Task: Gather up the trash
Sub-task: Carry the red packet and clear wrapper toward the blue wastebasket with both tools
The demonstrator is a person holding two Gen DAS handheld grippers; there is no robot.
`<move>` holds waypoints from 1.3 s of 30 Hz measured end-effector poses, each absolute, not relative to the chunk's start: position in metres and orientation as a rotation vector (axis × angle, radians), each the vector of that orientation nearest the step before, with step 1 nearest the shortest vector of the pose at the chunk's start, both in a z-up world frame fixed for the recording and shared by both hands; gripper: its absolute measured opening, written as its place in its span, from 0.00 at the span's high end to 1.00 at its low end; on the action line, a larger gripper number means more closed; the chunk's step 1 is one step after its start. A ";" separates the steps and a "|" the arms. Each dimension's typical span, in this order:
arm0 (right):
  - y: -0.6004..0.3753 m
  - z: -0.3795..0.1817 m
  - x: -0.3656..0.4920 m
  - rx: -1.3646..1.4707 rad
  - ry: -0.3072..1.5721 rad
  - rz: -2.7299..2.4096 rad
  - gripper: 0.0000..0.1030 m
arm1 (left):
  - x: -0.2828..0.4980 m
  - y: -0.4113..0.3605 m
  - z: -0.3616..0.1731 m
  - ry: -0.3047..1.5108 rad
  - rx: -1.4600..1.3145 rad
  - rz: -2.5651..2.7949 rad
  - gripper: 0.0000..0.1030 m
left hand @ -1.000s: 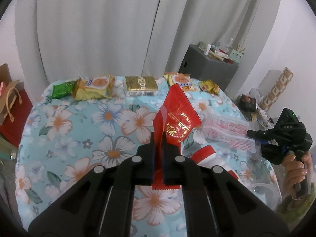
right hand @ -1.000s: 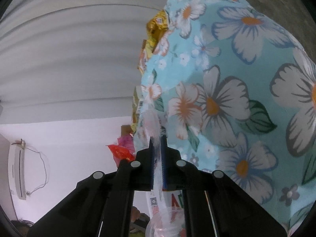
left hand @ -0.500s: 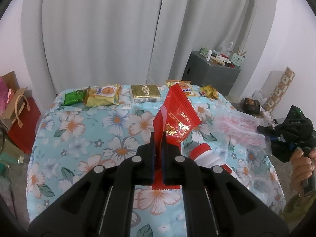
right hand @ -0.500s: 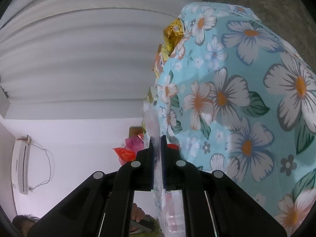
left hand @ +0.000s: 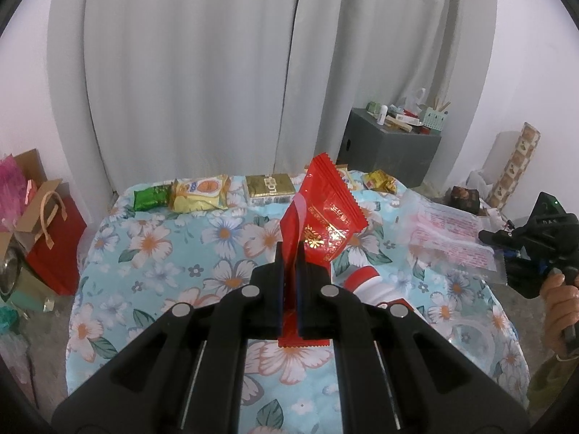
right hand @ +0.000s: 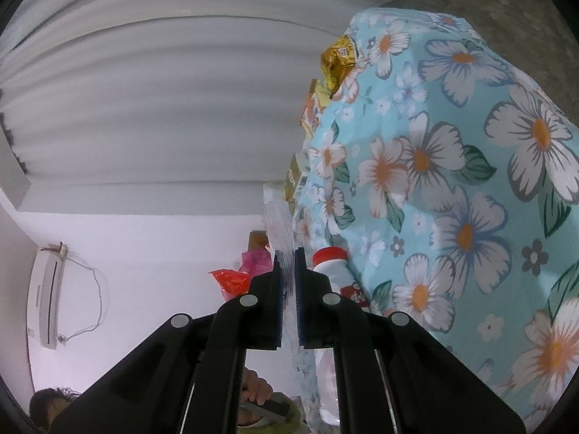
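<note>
My left gripper (left hand: 288, 282) is shut on a red snack wrapper (left hand: 325, 217) with gold print, held up above the flowered tablecloth (left hand: 152, 253). In the same view my right gripper (left hand: 506, 264) appears at the right edge, in a person's hand, shut on a clear plastic bag (left hand: 448, 238) with pink print. In the right wrist view, which is rolled on its side, the right gripper (right hand: 288, 282) pinches that clear plastic bag (right hand: 278, 224) edge-on. A white bottle with a red cap (left hand: 365, 282) lies on the cloth just behind the left fingers.
Several snack packets line the table's far edge: green (left hand: 150, 197), yellow (left hand: 201, 193), gold box (left hand: 269, 186), small gold packet (left hand: 378, 180). Red paper bags (left hand: 54, 238) stand on the floor at left. A grey cabinet (left hand: 391, 144) stands by the curtain.
Both grippers have risen and drawn back from the table with their wrappers, so more of the cloth, floor and curtain shows. Both grips are unchanged.
</note>
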State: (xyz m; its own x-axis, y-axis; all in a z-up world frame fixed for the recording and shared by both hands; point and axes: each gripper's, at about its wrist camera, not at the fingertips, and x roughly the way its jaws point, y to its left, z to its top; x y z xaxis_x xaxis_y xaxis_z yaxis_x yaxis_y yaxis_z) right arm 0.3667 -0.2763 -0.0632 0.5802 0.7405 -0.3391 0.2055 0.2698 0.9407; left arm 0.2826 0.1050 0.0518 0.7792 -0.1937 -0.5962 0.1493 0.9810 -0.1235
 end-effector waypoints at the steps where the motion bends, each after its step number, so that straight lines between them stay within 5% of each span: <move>1: -0.276 -0.062 0.366 1.283 0.927 0.442 0.94 | 0.280 0.104 0.054 0.646 -0.068 -0.187 0.97; 39: -0.248 0.010 0.256 1.244 0.828 0.503 0.94 | 0.170 0.092 0.103 0.499 -0.164 -0.248 0.97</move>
State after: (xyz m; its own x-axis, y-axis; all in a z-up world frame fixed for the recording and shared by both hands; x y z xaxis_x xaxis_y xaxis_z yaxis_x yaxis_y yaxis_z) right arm 0.2563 -0.2483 0.0098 0.6202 0.7359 -0.2718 0.0978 0.2712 0.9575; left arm 0.1700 0.0921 0.1032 0.8490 -0.2743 -0.4516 0.1945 0.9569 -0.2155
